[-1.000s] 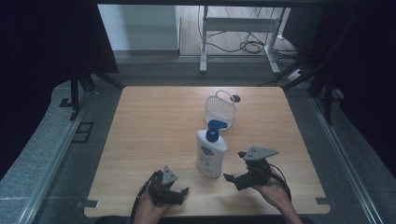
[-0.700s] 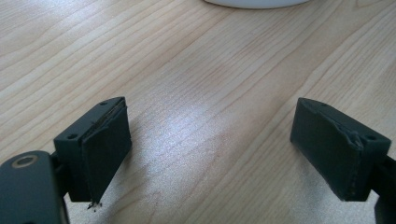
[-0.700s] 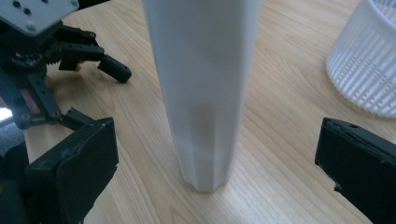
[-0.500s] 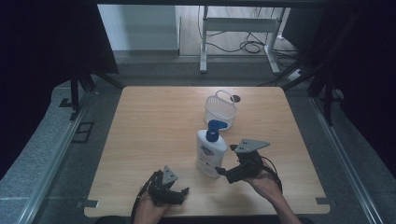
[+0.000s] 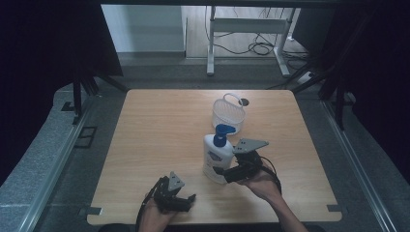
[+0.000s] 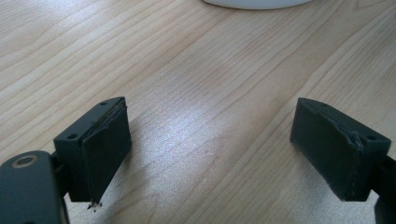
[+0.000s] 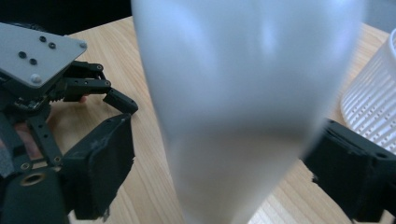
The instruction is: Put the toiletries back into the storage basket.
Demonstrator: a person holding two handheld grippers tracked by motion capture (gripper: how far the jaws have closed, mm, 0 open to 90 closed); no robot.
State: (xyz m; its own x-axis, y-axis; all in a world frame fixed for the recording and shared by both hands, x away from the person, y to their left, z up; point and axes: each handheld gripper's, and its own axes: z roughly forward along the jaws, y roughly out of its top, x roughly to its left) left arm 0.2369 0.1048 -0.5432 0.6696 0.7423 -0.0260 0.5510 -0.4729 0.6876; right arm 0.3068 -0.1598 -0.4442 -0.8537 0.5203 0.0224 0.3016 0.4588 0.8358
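Left gripper (image 5: 181, 200) sits at the bottom left of centre in the high view, low over the table (image 5: 159, 130), jaws released and wide apart with bare wood between them in the left gripper view. Right gripper (image 5: 227, 175) is just right of it, at the base of the white pump bottle (image 5: 216, 157); its jaws have just been closing, bottle (image 7: 243, 107) between them, a gap visible at the left pad, so not yet clenched. Bottle stands upright, bottom centre of the table. Farther up, the white basket (image 5: 228, 113) stands near the bottle's blue pump.
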